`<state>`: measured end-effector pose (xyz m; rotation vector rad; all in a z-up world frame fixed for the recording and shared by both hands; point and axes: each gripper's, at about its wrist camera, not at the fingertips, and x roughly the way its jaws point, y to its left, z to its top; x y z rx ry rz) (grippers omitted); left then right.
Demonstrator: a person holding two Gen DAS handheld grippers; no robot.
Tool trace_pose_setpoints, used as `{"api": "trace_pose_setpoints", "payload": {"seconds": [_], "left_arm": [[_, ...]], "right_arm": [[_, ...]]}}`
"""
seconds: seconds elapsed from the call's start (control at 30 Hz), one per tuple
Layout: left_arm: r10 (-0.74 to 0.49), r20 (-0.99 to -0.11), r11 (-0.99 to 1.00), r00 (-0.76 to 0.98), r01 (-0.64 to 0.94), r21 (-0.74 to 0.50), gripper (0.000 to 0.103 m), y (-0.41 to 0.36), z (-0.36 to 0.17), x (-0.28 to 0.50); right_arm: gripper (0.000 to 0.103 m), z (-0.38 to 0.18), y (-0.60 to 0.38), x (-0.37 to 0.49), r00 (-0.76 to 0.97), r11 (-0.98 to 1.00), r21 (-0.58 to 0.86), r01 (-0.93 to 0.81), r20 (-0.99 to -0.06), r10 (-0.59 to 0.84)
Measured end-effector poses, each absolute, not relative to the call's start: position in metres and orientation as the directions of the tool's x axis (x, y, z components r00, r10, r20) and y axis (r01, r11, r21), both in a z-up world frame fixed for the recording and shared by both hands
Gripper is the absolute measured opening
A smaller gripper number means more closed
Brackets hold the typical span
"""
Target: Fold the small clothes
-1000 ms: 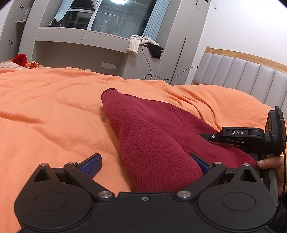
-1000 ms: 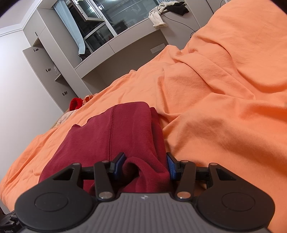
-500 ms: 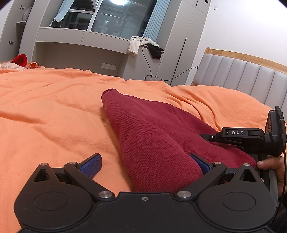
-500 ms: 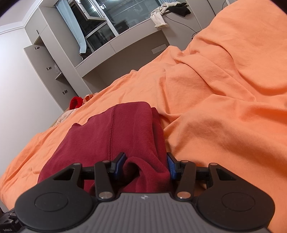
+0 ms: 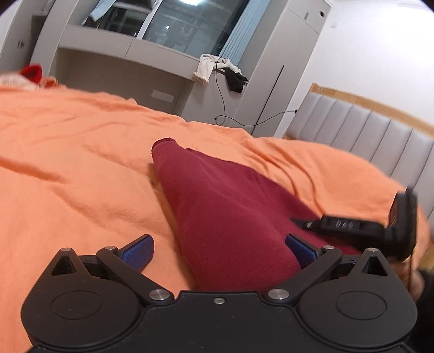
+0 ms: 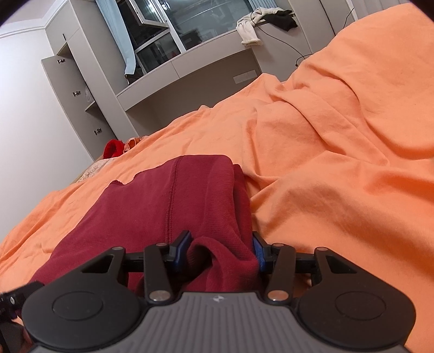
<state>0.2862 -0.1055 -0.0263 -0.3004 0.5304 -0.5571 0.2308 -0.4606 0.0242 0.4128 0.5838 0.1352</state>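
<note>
Garment: a dark red knit piece [image 5: 225,217] lies on the orange bedspread [image 5: 67,168], folded over lengthwise, its narrow far end pointing toward the grey cabinets [image 5: 274,68].
Left gripper: the left gripper [image 5: 219,247] sits low over the near end of the cloth with its fingers spread wide; the right blue pad [image 5: 299,248] rests against the cloth's edge, the left pad [image 5: 138,251] stands clear over bare bedspread, so nothing is pinched.
Right gripper: the right gripper [image 6: 219,251] has a bunched fold of the red cloth [image 6: 173,201] squeezed between its two blue pads, gripping it at the near edge.
Seen from the left: the right gripper's black body [image 5: 379,230] shows blurred at the cloth's right side.
Background: pale and black clothes [image 6: 260,21] hang over a grey ledge; a padded headboard [image 5: 374,135] stands at the right.
</note>
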Motion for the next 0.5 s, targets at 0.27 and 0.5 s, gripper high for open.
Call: {"api": "trace_pose_setpoints", "payload": {"seconds": [0.27,0.5], "left_arm": [[-0.645,-0.446,0.747,0.621,0.391,-0.537,0.103,-0.102,-0.026,0.335],[-0.705,-0.474,0.704,0.528,0.435,-0.561,0.103,-0.105,-0.044,0.373]], "right_arm": [[0.053,0.024,-0.458,0.232,0.828,0.909,0.418,-0.001,-0.509,0.235],[0.055,0.021,-0.459,0.235,0.829,0.904,0.427,0.007,-0.509,0.234]]}}
